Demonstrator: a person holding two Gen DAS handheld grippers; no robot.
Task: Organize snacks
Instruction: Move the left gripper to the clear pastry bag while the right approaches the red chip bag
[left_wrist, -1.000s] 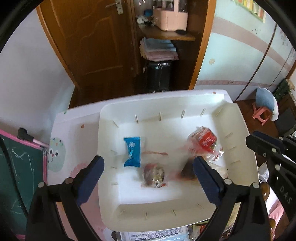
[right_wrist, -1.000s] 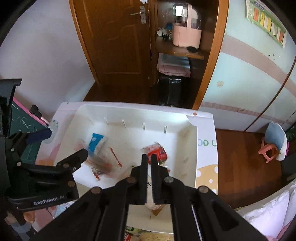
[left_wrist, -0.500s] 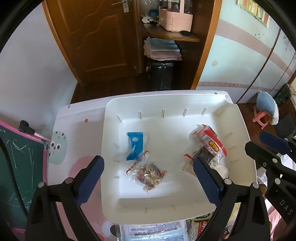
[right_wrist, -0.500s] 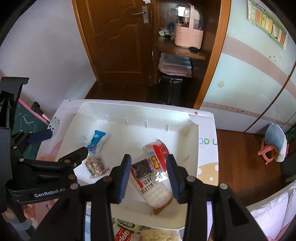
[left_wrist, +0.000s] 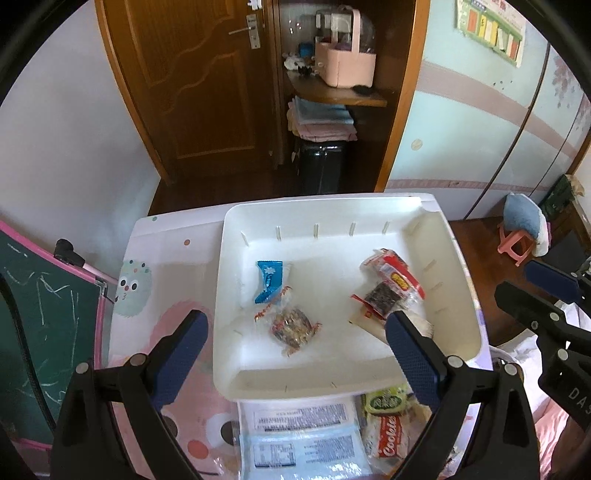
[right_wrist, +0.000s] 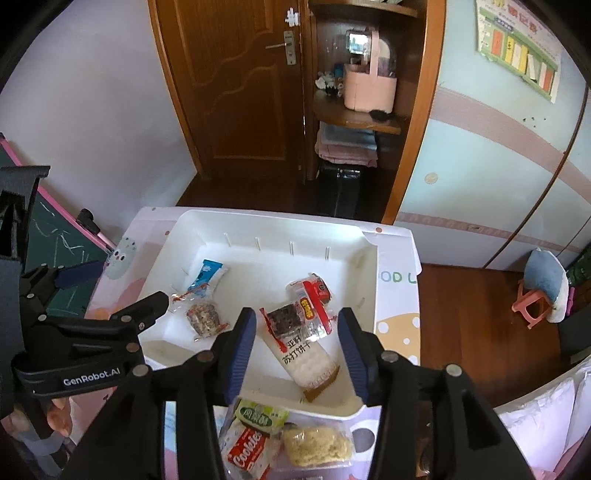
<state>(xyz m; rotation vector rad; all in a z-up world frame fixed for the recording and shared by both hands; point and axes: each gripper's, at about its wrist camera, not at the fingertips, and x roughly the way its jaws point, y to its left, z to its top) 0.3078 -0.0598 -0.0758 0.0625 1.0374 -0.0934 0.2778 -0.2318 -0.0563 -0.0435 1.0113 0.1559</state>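
Observation:
A white tray (left_wrist: 229, 280) (right_wrist: 369, 295) sits on the small table. In it lie a blue candy wrapper (left_wrist: 269, 280) (right_wrist: 207, 277), a clear bag with a brown nut snack (left_wrist: 292, 325) (right_wrist: 204, 318), a dark seaweed pack (left_wrist: 380, 299) (right_wrist: 282, 318), a red-labelled pack (left_wrist: 397, 277) (right_wrist: 314, 297) and a long cracker pack (right_wrist: 306, 360). My left gripper (left_wrist: 295, 343) is open and empty above the tray's near side. My right gripper (right_wrist: 297, 343) is open and empty just above the cracker pack; it also shows at the right edge of the left wrist view (left_wrist: 546, 291).
In front of the tray lie a green snack pack (right_wrist: 260, 413) (left_wrist: 384, 400), a red Cookies pack (right_wrist: 245, 452) (left_wrist: 388, 435), a noodle block (right_wrist: 317, 445) and flat blue-white packets (left_wrist: 303, 443). A green chalkboard (left_wrist: 33, 317) stands at the left. A pink stool (right_wrist: 532, 306) is on the floor.
My right gripper went from shut to open and let the cracker pack down in the tray. Both grippers have drawn back toward me, so the loose snacks in front of the tray show.

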